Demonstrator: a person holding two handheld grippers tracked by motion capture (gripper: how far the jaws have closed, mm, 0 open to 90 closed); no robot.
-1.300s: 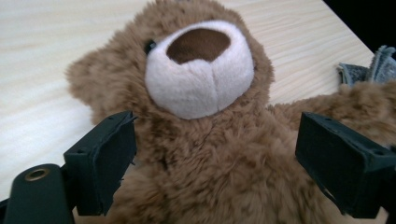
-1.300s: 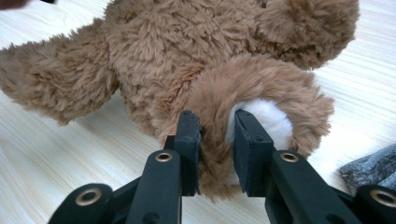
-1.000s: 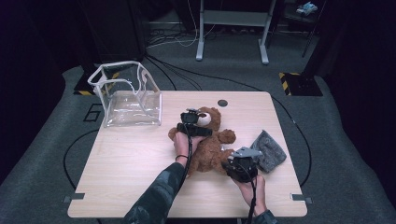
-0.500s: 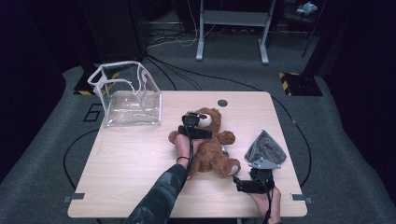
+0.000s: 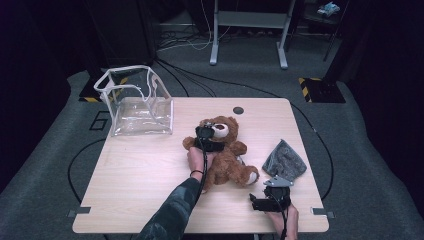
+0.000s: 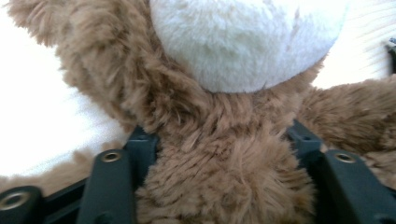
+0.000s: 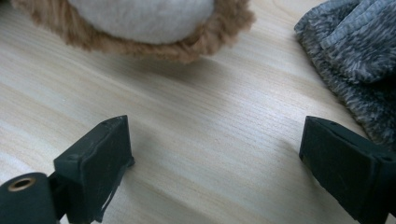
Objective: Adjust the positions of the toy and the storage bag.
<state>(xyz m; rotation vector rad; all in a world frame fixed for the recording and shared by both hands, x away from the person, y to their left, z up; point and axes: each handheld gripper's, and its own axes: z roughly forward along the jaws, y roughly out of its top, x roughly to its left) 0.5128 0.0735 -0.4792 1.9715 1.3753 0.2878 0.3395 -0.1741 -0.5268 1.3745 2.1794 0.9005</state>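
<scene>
Pale wooden surface (image 5: 145,175): the bear (image 5: 227,155) lies mid-way, on its back. My left gripper (image 5: 209,140) has just been closing its fingers (image 6: 114,182) on the neck; soft, light plush, it squashes, so that narrow neck holds best. My right gripper (image 5: 256,202) gapes empty.

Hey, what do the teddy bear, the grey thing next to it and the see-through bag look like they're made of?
Teddy bear: shaggy brown plush, white plush muzzle and foot pads. Grey thing: seemingly ribbed, mottled knit fabric, limp and rumpled. Bag: probably soft clear plastic, glossy, with white edging; the table shows through it.
</scene>
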